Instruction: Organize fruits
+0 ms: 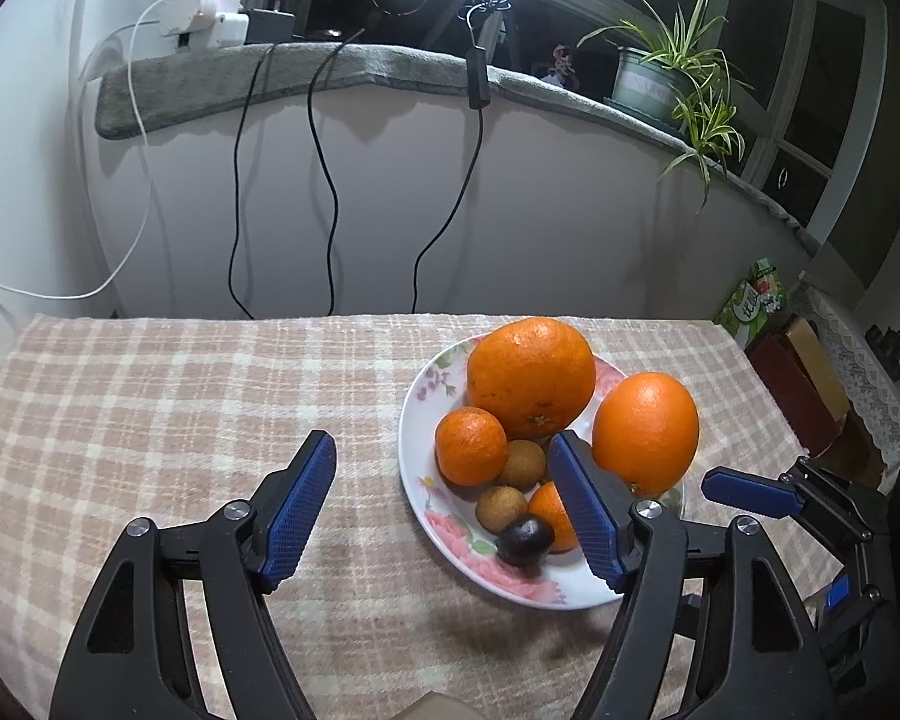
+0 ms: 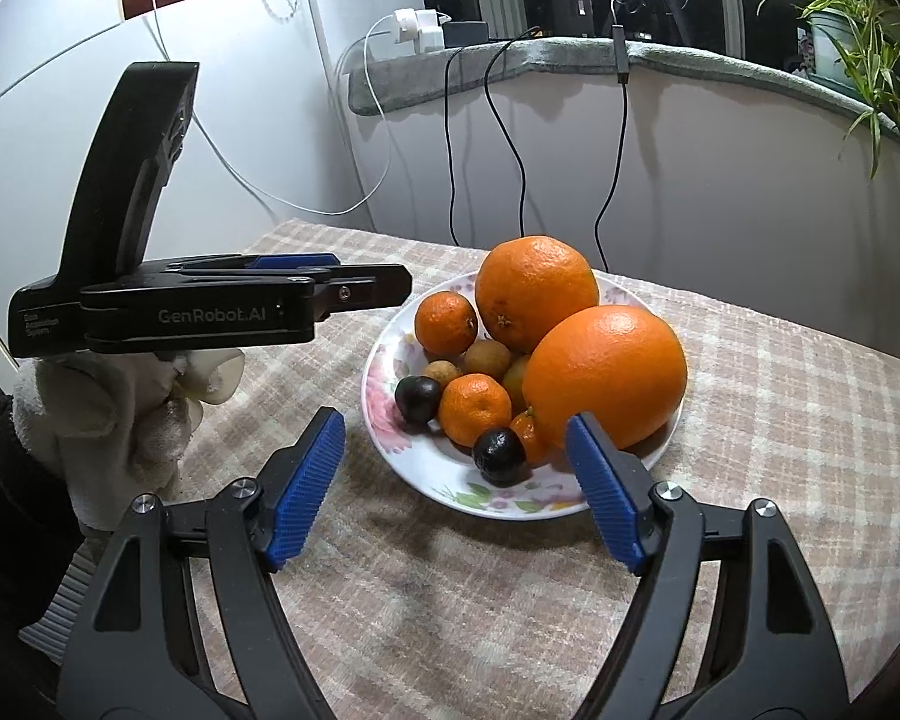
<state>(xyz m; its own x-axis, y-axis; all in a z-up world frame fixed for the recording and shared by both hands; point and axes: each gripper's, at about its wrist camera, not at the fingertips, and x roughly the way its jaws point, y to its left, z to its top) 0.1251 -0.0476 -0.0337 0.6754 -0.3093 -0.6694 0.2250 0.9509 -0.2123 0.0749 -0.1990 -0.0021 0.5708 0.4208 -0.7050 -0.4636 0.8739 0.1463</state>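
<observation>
On checked cloth, plate w/ fruit; left gripper & right gripper spread, empty.

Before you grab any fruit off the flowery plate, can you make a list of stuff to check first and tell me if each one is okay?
1. Left hand-held gripper open with nothing between its jaws: ok.
2. Right hand-held gripper open with nothing between its jaws: ok.
3. All fruit is on the plate, none on the checked cloth: ok.
4. The two big oranges sit steady: cannot tell; they rest on the smaller fruit.
5. Small dark fruit at the near rim is free to pick: ok.
6. Room on the cloth to set fruit down: ok.
</observation>
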